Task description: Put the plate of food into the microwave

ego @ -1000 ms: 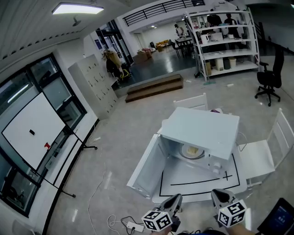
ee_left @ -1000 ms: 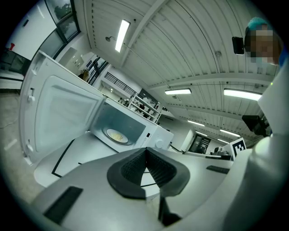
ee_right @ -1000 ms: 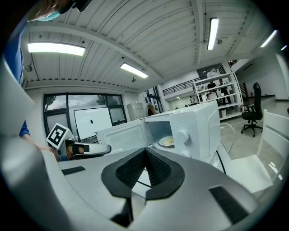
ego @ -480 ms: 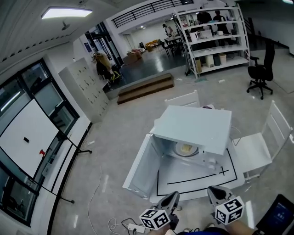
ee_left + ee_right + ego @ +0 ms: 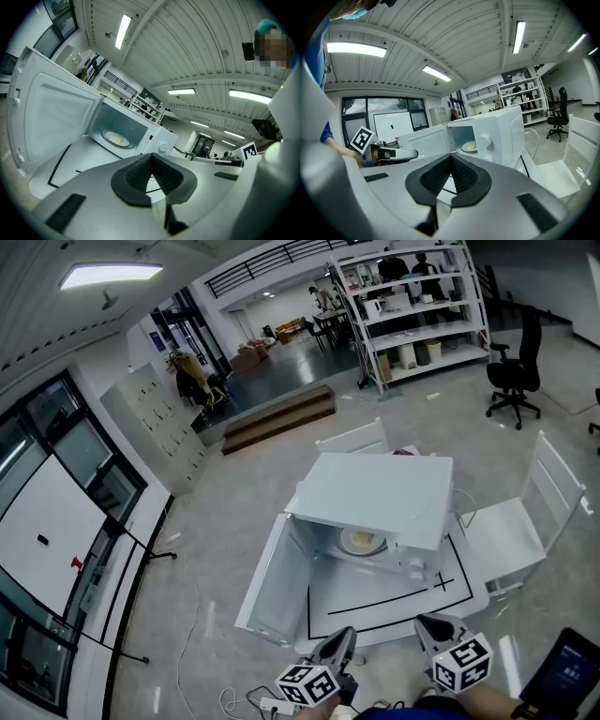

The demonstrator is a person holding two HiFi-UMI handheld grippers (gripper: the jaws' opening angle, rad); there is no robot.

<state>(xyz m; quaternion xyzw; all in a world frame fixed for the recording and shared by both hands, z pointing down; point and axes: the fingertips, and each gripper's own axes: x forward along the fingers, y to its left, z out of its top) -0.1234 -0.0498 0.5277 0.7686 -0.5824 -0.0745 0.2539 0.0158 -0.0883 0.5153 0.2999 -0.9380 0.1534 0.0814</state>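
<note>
Plate in microwave, door open.
Plate of food rests inside the microwave on the tabletop. My left gripper and right gripper are fully closed, empty, at the near edge.

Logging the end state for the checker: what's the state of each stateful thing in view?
microwave door: swung wide open.
plate of food: inside the microwave.
left gripper: jaws together, nothing between them.
right gripper: jaws together, nothing between them.
</note>
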